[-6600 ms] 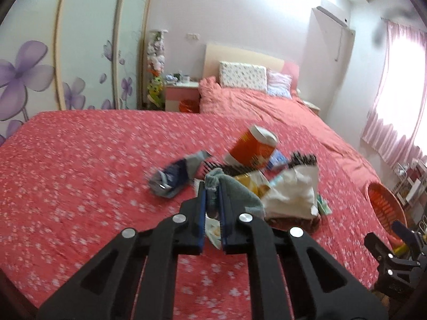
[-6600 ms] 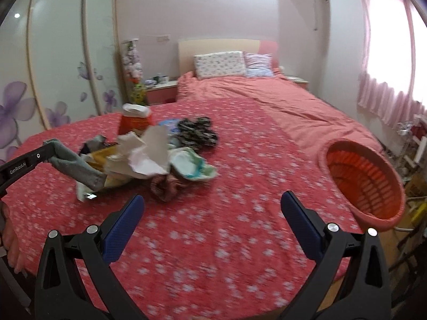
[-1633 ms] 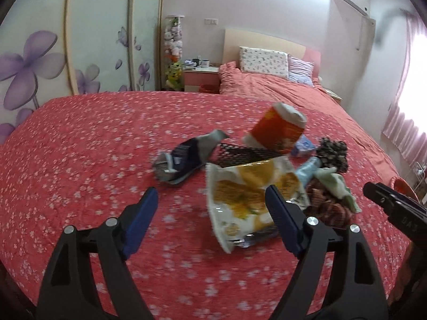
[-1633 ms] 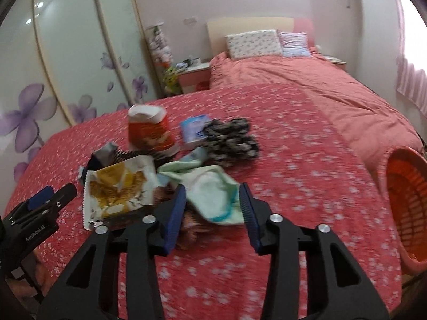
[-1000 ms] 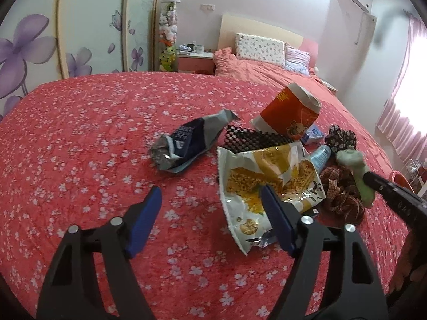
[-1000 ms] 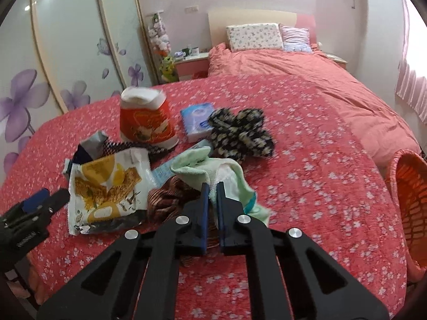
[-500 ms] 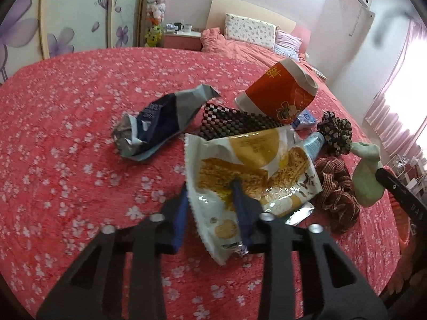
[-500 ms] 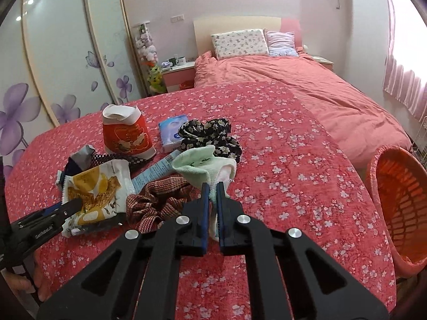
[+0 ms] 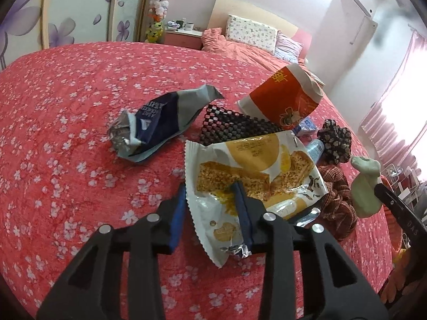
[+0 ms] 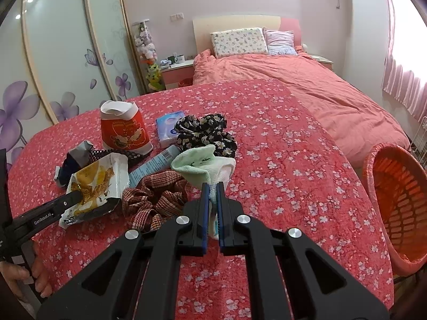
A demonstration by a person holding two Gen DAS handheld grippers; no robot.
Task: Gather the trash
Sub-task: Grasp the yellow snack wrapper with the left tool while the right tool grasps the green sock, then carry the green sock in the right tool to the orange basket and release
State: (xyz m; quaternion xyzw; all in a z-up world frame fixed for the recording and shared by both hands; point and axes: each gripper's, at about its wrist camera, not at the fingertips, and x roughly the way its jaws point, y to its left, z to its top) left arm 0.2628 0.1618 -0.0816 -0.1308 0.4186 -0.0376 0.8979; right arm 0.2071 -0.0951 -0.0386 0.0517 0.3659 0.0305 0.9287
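A yellow and white snack wrapper (image 9: pixel 248 170) lies on the red floral bedspread (image 9: pixel 66 106). My left gripper (image 9: pixel 210 189) is partly open, its jaws on either side of the wrapper's lower left corner. In the right wrist view the wrapper (image 10: pixel 98 178) has the left gripper's finger (image 10: pixel 72 197) on it. My right gripper (image 10: pixel 210 186) is shut on a pale green sock (image 10: pixel 202 168) and holds it above the bed; the sock also shows in the left wrist view (image 9: pixel 365 184).
A dark blue and silver wrapper (image 9: pixel 160 122), a red paper bag (image 9: pixel 288 101), a checkered mat (image 9: pixel 234 128), a brown woven scrunchie (image 10: pixel 154 194), a black floral cloth (image 10: pixel 205 133) and a tissue pack (image 10: pixel 168 128) lie nearby. An orange basket (image 10: pixel 400 200) stands right of the bed.
My left gripper has come down onto the snack wrapper and narrowed its jaws around the corner. My right gripper has shut on the green sock and lifted it.
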